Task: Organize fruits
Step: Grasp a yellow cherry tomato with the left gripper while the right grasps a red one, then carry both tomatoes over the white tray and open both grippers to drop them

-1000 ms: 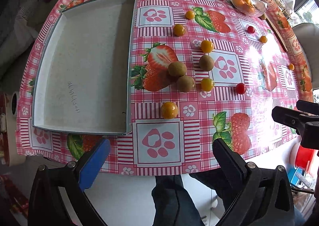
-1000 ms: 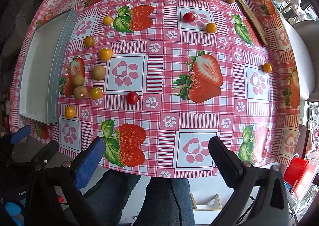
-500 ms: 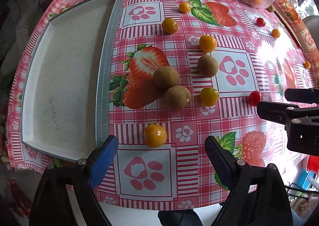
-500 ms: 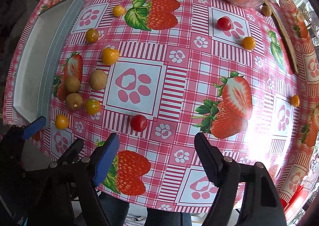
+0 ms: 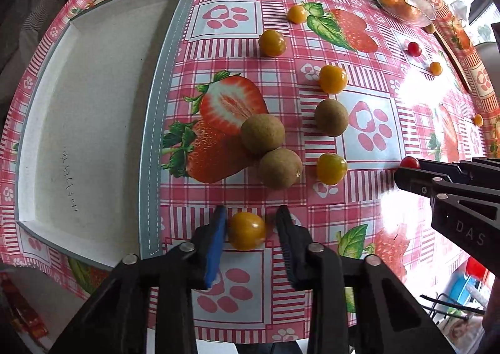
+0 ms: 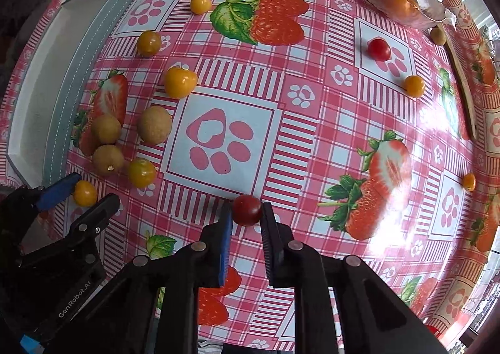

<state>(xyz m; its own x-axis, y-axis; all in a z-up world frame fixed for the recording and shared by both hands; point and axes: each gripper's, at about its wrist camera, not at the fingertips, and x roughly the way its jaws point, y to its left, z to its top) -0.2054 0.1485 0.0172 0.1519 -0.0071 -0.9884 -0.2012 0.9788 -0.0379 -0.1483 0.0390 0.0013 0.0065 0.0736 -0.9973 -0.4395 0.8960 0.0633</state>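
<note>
Left wrist view: the left gripper (image 5: 250,222) has its jaws narrowed onto a round yellow-orange tomato (image 5: 246,230), with no long axis, just right of the grey tray (image 5: 153,141)'s near corner. Beyond it lie three brown kiwis (image 5: 262,133) and four more yellow tomatoes.

Right wrist view: the right gripper (image 6: 247,213) clamps a red cherry tomato (image 6: 247,209) between its fingertips, well right of the tray (image 6: 78,72).

The tray (image 5: 87,122) lies left of the scattered fruits (image 5: 262,133); the bowl (image 6: 403,7) sits far behind.
</note>
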